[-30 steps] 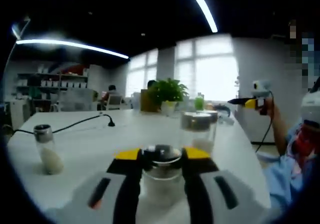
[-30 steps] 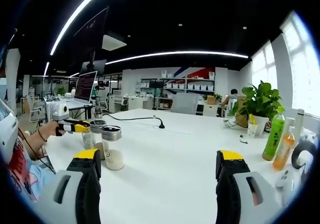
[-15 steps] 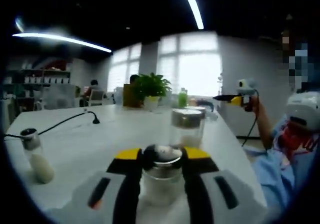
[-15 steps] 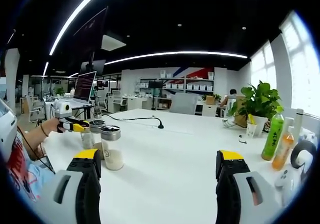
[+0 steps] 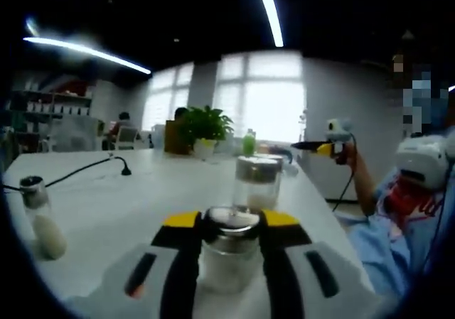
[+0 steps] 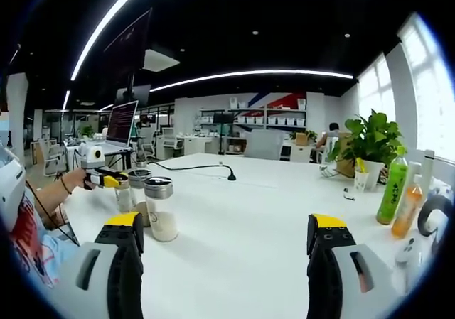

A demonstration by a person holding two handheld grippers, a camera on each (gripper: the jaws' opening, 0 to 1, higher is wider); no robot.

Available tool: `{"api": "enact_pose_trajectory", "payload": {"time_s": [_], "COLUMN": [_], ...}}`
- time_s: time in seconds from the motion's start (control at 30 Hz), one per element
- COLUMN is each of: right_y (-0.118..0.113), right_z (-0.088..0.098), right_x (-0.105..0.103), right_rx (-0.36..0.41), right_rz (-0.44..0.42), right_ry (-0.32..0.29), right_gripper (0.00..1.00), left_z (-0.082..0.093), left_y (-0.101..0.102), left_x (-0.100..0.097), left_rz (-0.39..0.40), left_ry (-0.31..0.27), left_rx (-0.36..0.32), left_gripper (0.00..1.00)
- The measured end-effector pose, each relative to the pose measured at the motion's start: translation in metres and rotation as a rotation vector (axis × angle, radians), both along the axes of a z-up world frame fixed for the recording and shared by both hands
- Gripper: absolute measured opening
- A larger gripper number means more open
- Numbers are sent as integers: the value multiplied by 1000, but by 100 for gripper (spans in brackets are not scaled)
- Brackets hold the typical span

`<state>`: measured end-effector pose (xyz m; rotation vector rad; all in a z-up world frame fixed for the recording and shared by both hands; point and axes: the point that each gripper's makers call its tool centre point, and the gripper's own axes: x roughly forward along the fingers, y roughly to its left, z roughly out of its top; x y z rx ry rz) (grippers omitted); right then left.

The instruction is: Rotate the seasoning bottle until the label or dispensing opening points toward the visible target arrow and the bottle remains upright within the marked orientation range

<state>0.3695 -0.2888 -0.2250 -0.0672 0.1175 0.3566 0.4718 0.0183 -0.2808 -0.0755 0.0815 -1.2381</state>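
My left gripper (image 5: 229, 221) is shut on a clear seasoning bottle (image 5: 227, 258) with a metal lid and white grains, standing upright on the white table (image 5: 142, 198). A second such bottle (image 5: 256, 182) stands just beyond it, and a smaller one (image 5: 37, 216) sits far left. My right gripper (image 6: 226, 226) hangs open over the table with nothing between its jaws. In the right gripper view the left gripper (image 6: 106, 180) is at the left in a person's hand, beside two lidded bottles (image 6: 160, 207).
A black cable (image 6: 206, 168) runs across the far part of the table. A potted plant (image 6: 370, 145) and two drink bottles (image 6: 393, 190) stand at the right edge. A person's sleeve (image 5: 387, 241) shows at the right of the left gripper view.
The left gripper view has swung, so the background and the other two bottles slid left while the held bottle stayed between the jaws. The right gripper view is almost unchanged.
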Motion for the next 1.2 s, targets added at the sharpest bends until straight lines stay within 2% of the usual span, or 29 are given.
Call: {"api": "enact_pose_trajectory", "payload": {"time_s": [0.17,0.2,0.23,0.27,0.33,0.43,0.5,0.6,0.77,0.87,0.97,1.07,1.2], "right_y": [0,1,2,2,1,-1,-1,-2,-1,-4,-3,0,2], "right_z": [1,0,0,0,1,0,1,0,1,3,7,5,4], "right_x": [-1,-1,-1,-1,0,0,0,0,0,1,1,1,0], "right_rx": [-7,-15,-24,-24,-8,-10,-6,3,3,-36,-27,-19,-50], "right_rz": [2,7,13,15,14,5,5,5,1,-37,-34,-19,-22], "right_ry": [-2,-2,-1,-1,-5,0,-4,1,-3,-14,-34,-23,-22], "right_gripper": [99,99,98,98,98,99,99,99,98,98,98,98,98], "left_z": [0,1,2,6,14,25,30,35,32,32,37,40,36], "left_y": [0,0,2,3,6,12,19,25,48,58,72,83,95], "left_x": [2,3,6,7,7,8,13,9,10,5,0,-4,-12], "left_rz": [27,41,60,78,86,114,177,200,346,385,424,461,475], "left_ry": [-12,-27,-65,-77,-73,-67,-41,-51,-93,-72,-61,-65,-15], "left_rx": [-10,0,28,27,7,-29,-45,-51,41,39,-8,-26,-68], "left_gripper": [34,34,36,42,50,52,58,59,68,73,71,69,67]}}
